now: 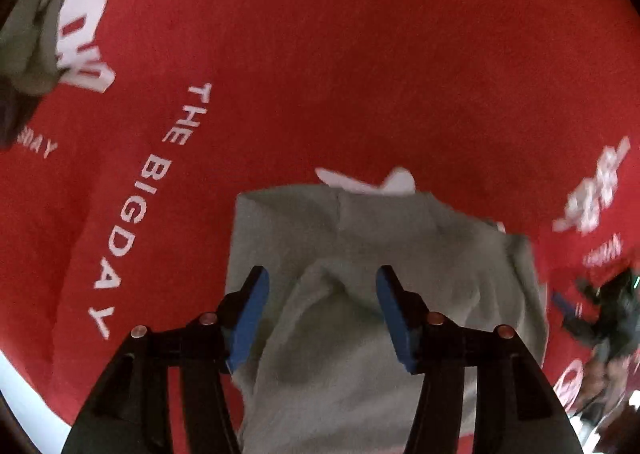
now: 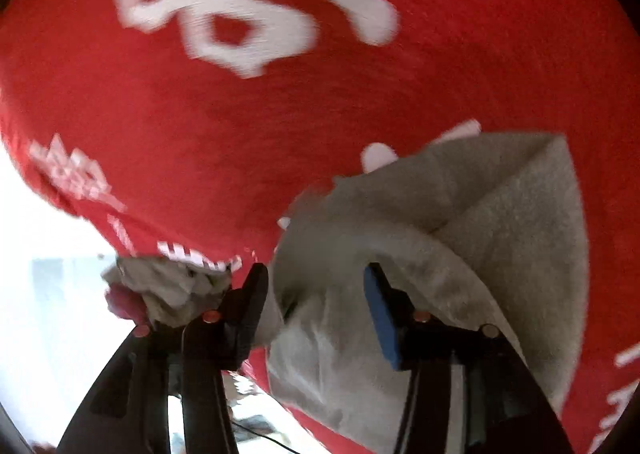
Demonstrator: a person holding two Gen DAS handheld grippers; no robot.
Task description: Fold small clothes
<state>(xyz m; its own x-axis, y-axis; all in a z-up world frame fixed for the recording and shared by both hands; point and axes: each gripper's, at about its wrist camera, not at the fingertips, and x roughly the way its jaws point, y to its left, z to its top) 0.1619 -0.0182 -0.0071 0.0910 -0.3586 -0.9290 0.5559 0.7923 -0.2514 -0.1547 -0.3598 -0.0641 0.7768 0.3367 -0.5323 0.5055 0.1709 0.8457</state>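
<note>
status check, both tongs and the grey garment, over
Left tongs open over the grey garment. Right tongs open, garment between the jaws. Garment partly folded on red cloth. Second grey piece lies far left.

- Left gripper (image 1: 322, 308): black angular arms, bright blue pads (image 1: 249, 324) on the fingers' inner faces, and small round copper-coloured screws along the top.
- Right gripper (image 2: 316, 312): same black build, blue pad (image 2: 382, 324), copper-coloured screws.

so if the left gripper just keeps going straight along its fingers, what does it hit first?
Most likely the grey garment: it fills the gap between the open left gripper fingers and extends ahead. The red printed cloth lies beyond it. Depth is unclear.
</note>
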